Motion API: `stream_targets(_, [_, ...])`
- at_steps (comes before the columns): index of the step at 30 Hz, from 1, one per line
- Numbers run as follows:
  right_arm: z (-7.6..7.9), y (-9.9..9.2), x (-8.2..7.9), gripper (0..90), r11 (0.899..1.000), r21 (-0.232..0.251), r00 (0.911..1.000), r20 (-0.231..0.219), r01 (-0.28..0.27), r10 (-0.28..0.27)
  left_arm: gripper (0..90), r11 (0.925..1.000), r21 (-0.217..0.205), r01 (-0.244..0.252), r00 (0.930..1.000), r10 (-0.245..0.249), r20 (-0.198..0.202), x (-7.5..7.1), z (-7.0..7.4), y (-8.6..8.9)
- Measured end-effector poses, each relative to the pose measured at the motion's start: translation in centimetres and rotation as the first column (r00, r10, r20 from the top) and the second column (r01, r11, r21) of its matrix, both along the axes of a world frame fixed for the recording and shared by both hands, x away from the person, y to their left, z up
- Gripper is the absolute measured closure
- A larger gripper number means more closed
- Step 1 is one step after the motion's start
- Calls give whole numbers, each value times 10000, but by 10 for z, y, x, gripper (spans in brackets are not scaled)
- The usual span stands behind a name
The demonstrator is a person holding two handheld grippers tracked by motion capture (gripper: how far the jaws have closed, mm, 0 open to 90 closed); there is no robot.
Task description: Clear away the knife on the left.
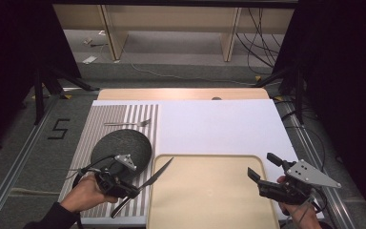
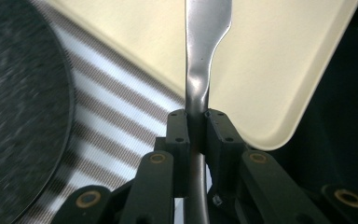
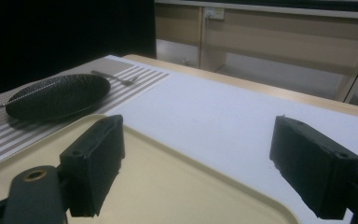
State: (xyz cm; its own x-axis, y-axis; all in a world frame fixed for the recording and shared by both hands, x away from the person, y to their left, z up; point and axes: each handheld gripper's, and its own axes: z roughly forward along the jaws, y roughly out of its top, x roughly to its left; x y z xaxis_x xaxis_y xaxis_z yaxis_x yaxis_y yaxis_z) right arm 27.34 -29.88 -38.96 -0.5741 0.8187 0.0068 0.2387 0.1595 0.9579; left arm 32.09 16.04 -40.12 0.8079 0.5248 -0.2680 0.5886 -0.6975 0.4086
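My left gripper point(image 1: 136, 191) is shut on the handle of a metal knife point(image 1: 155, 176), whose blade points up and right over the left edge of the cream tray point(image 1: 209, 210). In the left gripper view the knife point(image 2: 205, 42) runs straight up from between the pads point(image 2: 179, 133), over the tray's corner point(image 2: 279, 84). A black round plate point(image 1: 128, 143) lies on the striped placemat point(image 1: 109, 119), just behind that gripper. A fork point(image 1: 128, 123) lies on the mat beyond the plate. My right gripper point(image 1: 262, 167) stands open at the tray's right edge, nothing between its jaws point(image 3: 198, 172).
A white sheet point(image 1: 219, 126) covers the table behind the tray. In the right gripper view the plate point(image 3: 58, 95) and fork point(image 3: 114, 77) sit far left on the mat. Black stands and cables flank the table; the floor lies beyond its far edge.
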Motion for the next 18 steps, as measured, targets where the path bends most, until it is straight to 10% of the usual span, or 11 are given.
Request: stream_targets(18, [0,0,0,188,10000,31,10000,-24,-10,10,801,9996,-142,235,9982,-242,-552,12,-6,-43])
